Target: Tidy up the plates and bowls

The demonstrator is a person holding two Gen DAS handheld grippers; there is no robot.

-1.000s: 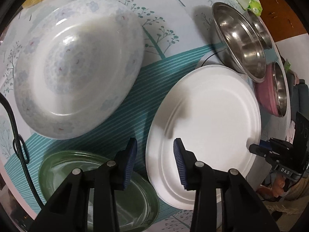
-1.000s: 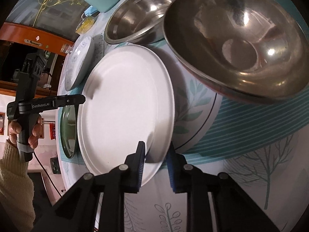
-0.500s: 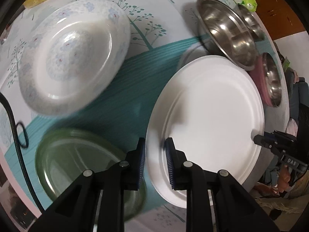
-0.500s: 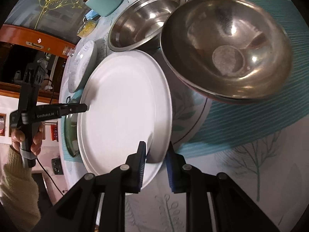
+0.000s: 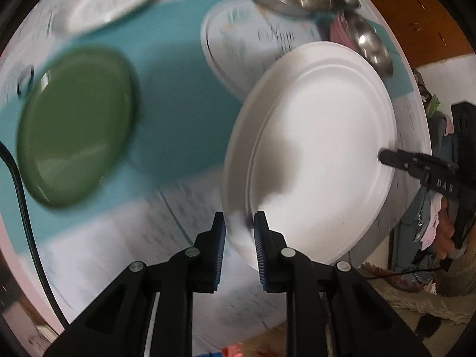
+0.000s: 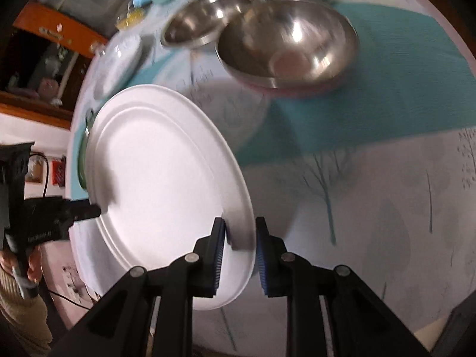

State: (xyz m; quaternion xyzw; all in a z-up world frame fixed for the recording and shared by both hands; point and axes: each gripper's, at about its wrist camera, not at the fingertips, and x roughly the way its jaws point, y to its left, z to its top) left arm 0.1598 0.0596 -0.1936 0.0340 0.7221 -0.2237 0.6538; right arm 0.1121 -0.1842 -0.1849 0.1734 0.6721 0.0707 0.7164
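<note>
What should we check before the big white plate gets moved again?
1. Left tongs shut on the big round white plate's near rim: ok.
2. Right tongs shut on the opposite rim: ok.
3. Plate lifted off the tree-print tablecloth: ok, it hangs tilted above it.
4. Plate level: not ok, it slants.
5. Round dark green plate lying flat with nothing on it, if that is where the white plate goes: ok, though blurred.
6. Shiny steel bowl with pink outside apart from the white plate: ok.
</note>
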